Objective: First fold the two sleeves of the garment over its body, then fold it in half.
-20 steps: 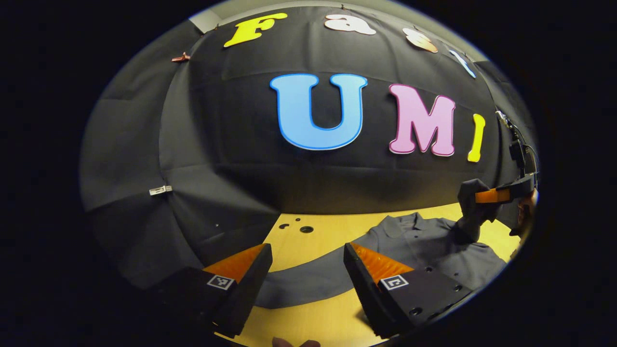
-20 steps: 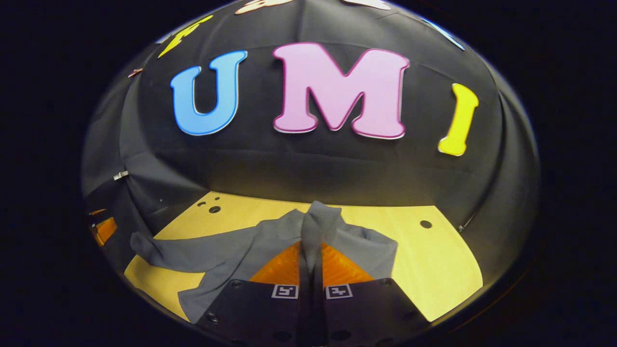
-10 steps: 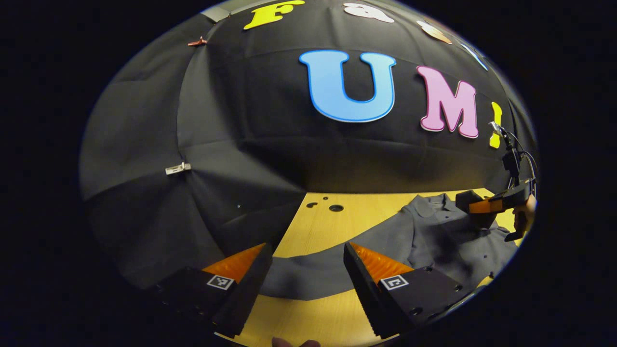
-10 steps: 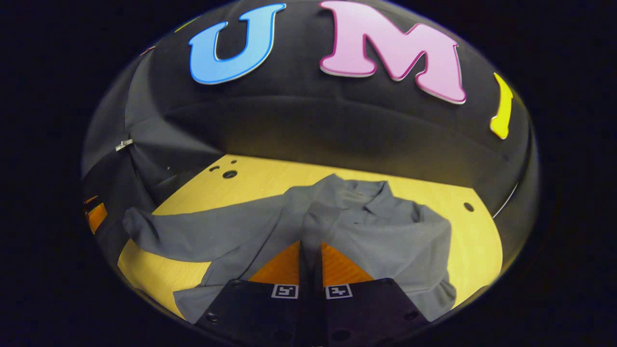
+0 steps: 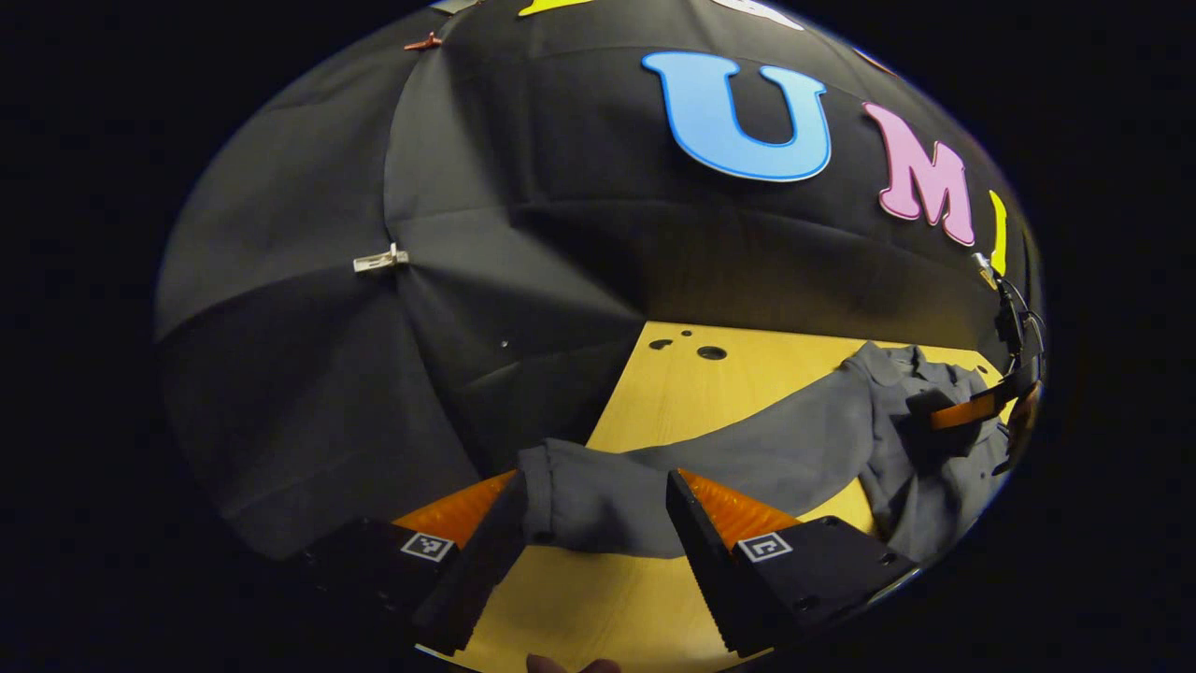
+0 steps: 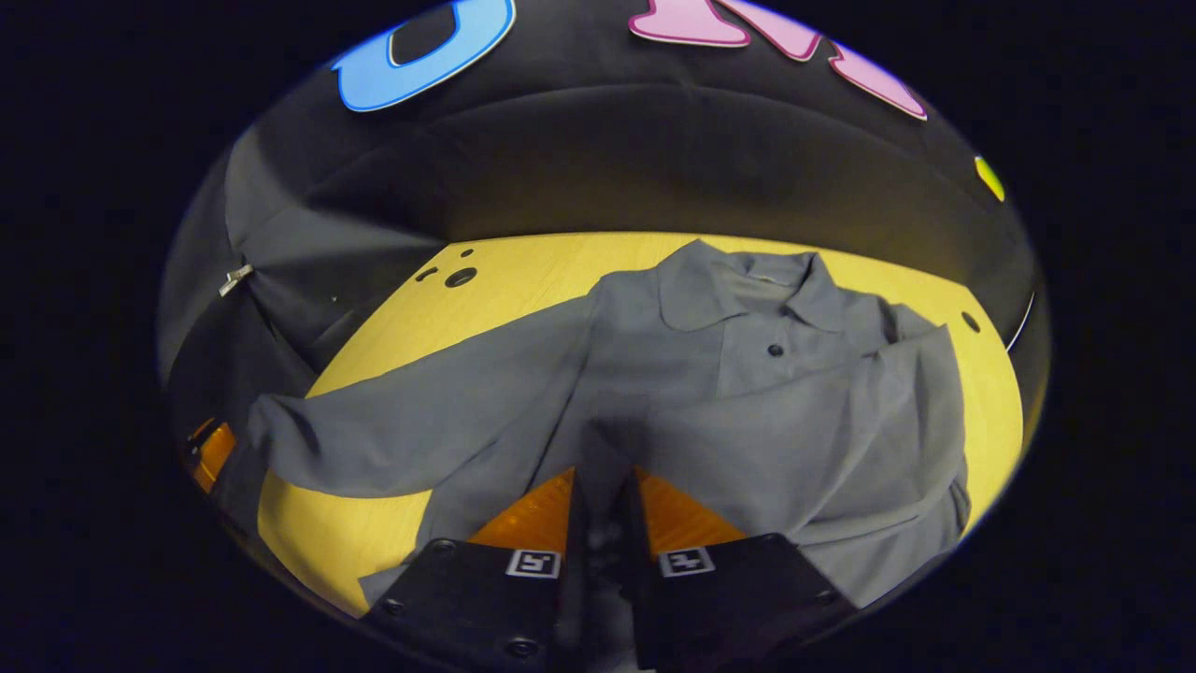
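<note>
Garment: 1 | left hand-held gripper spread | right hand-held gripper pinching garment

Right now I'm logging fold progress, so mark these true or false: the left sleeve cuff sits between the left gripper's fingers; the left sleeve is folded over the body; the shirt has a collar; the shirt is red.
1. The left sleeve cuff sits between the open left gripper's fingers. True.
2. The left sleeve is folded over the body. False: it stretches out across the table.
3. The shirt has a collar. True.
4. The shirt is red. False: it is grey.
</note>
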